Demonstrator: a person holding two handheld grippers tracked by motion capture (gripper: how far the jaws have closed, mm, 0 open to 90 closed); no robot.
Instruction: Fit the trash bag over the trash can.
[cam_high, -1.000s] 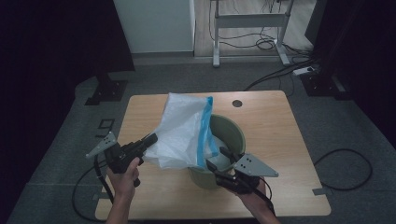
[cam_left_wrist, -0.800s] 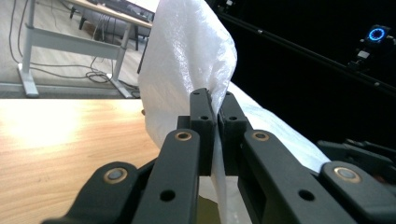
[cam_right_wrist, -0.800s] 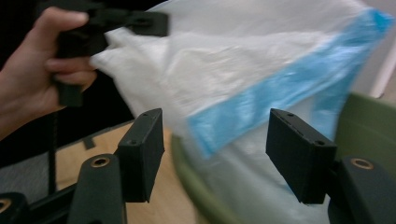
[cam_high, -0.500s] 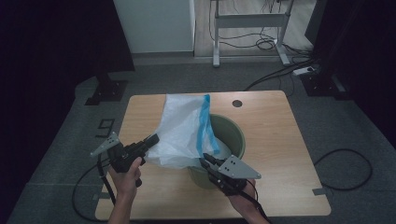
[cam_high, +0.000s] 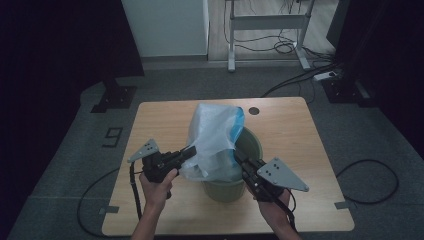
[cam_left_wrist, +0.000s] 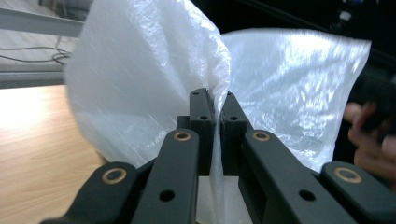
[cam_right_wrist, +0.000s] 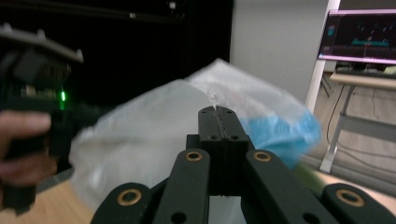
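High view: a plastic bag (cam_high: 212, 135) billows from the green bin (cam_high: 248, 150).

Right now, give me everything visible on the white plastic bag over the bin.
The thin, crinkly, translucent white plastic bag has a blue band along its far side. It is lifted and billowed above the round green bin on the wooden table, its lower part hanging over the bin's near-left rim. The left gripper is shut on a fold of its film; the right gripper, whose jaws have just been closing, pinches the other edge. Contents, if any, cannot be told.
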